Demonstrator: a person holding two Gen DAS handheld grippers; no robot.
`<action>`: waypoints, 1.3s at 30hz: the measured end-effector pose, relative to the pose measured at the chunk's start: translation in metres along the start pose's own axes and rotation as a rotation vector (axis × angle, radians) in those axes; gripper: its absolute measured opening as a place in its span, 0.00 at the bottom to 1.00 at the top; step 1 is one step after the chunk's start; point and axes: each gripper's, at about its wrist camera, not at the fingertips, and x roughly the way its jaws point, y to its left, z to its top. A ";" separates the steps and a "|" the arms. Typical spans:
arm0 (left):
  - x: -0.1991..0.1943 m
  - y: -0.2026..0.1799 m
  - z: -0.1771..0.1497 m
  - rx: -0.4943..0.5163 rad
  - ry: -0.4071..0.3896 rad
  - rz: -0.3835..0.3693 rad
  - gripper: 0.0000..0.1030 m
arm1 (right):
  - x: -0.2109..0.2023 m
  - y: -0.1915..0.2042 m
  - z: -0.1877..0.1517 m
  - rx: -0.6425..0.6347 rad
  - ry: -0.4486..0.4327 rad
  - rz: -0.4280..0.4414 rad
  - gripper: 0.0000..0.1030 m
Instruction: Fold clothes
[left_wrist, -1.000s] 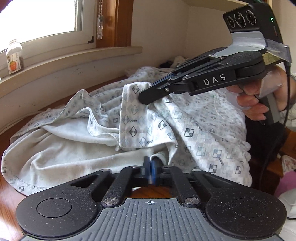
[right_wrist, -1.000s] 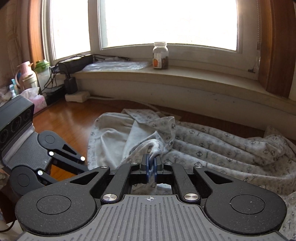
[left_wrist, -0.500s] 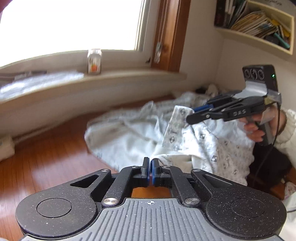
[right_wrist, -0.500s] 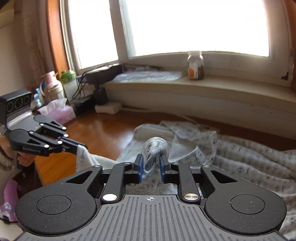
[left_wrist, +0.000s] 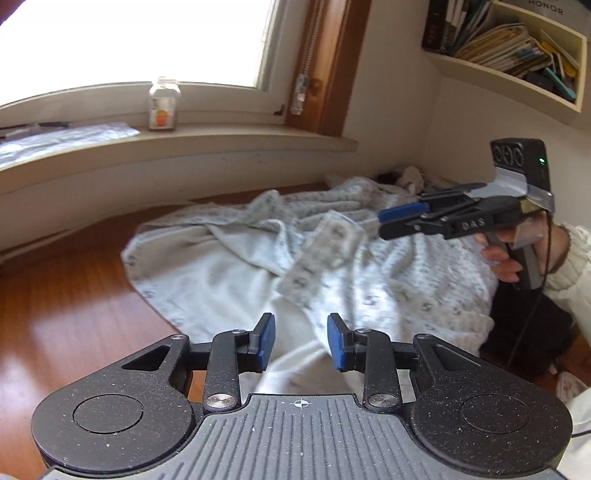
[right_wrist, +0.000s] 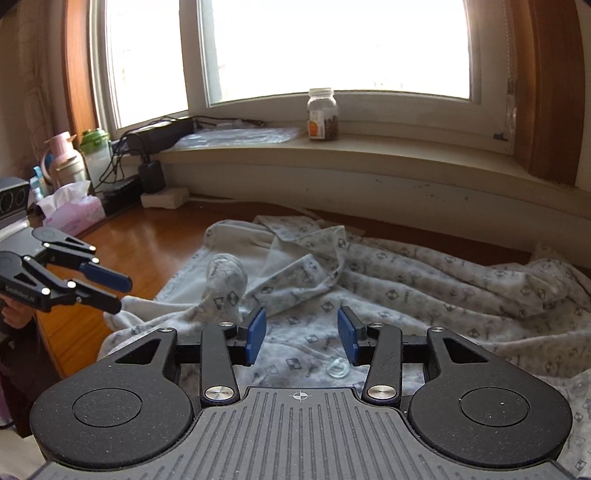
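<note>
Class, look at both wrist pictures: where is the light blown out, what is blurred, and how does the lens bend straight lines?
Left wrist view: the window is blown out white, the patterned garment is smeared by motion blur, and the sill bows. Right wrist view: the window glares too, the garment is sharper, and the jar stands backlit.

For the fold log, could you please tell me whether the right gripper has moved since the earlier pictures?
Yes. In the left wrist view the right gripper has drawn back to the right, off the patterned garment; its jaws have just been opening, nothing between them.
</note>
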 end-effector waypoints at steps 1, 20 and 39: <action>0.002 -0.004 -0.003 -0.005 -0.001 -0.009 0.33 | -0.002 -0.001 -0.003 -0.003 0.005 -0.002 0.43; -0.043 0.012 -0.022 -0.075 -0.014 0.057 0.01 | -0.030 -0.086 -0.040 0.046 0.006 -0.234 0.43; 0.021 -0.008 0.001 -0.022 0.006 0.034 0.57 | -0.043 -0.175 -0.078 0.152 0.021 -0.417 0.43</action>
